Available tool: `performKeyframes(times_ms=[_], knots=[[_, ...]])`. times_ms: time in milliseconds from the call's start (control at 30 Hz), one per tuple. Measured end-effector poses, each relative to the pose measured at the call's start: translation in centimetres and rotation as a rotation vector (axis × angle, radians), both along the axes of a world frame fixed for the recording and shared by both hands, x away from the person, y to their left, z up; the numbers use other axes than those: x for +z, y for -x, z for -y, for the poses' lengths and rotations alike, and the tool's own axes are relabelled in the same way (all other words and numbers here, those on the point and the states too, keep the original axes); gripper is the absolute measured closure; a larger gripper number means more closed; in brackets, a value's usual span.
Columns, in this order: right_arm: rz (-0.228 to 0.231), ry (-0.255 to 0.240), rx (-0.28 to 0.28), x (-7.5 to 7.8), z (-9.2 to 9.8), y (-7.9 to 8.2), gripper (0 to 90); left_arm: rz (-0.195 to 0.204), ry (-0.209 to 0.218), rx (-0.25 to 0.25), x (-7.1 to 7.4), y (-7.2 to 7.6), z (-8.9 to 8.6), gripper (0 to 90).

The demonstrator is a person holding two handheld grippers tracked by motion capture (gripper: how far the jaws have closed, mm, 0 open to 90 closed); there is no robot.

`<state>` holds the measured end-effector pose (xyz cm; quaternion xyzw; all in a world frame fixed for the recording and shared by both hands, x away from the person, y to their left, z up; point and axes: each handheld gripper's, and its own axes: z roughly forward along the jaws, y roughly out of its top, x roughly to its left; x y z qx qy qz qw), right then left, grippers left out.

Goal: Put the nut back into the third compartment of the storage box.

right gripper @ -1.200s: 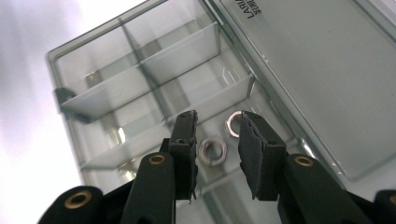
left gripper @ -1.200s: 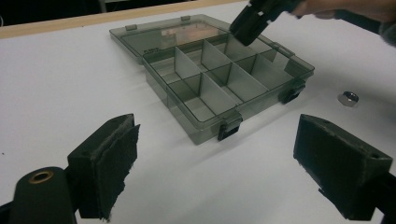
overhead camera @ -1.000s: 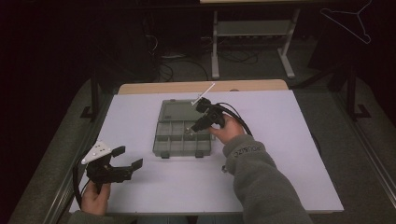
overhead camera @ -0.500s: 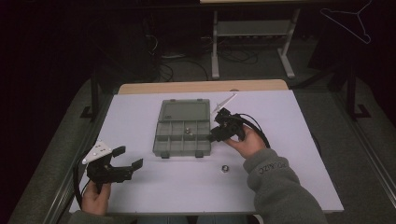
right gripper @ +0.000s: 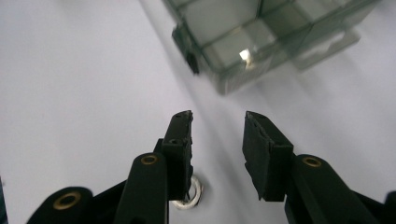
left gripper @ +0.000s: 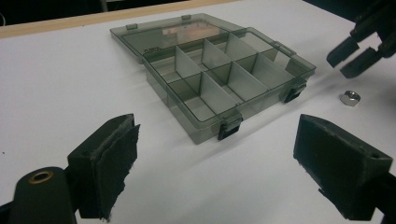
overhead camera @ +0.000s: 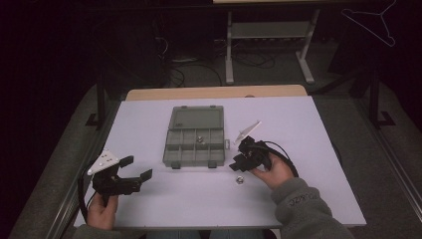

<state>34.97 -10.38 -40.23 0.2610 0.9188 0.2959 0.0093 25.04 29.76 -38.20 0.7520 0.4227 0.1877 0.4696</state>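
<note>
With one small part lying in the open organiser box [overhead camera: 195, 138], the right tongs [overhead camera: 238, 162] are hovering slightly parted and empty above the nut [overhead camera: 239, 179] on the bench [overhead camera: 308, 149], while the left tongs [overhead camera: 135, 168] are waiting wide open and empty at the near left.

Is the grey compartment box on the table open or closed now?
Open. The compartment box has its lid folded back flat on the table, and its dividers are exposed from above.
</note>
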Motion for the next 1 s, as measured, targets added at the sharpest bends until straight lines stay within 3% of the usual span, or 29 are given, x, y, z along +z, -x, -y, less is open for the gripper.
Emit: performKeyframes(times_ms=[567, 1000], knots=[[-0.059, 0.023, -0.021, -2.0, 1.5, 2.7, 62.8, -0.002, -0.007, -0.002, 0.0, 0.0, 0.0, 12.8], [-0.018, 0.084, 0.013, -2.7, 0.7, 3.2, 68.1, 0.0, 0.002, 0.001, 0.0, 0.0, 0.0, 12.8]])
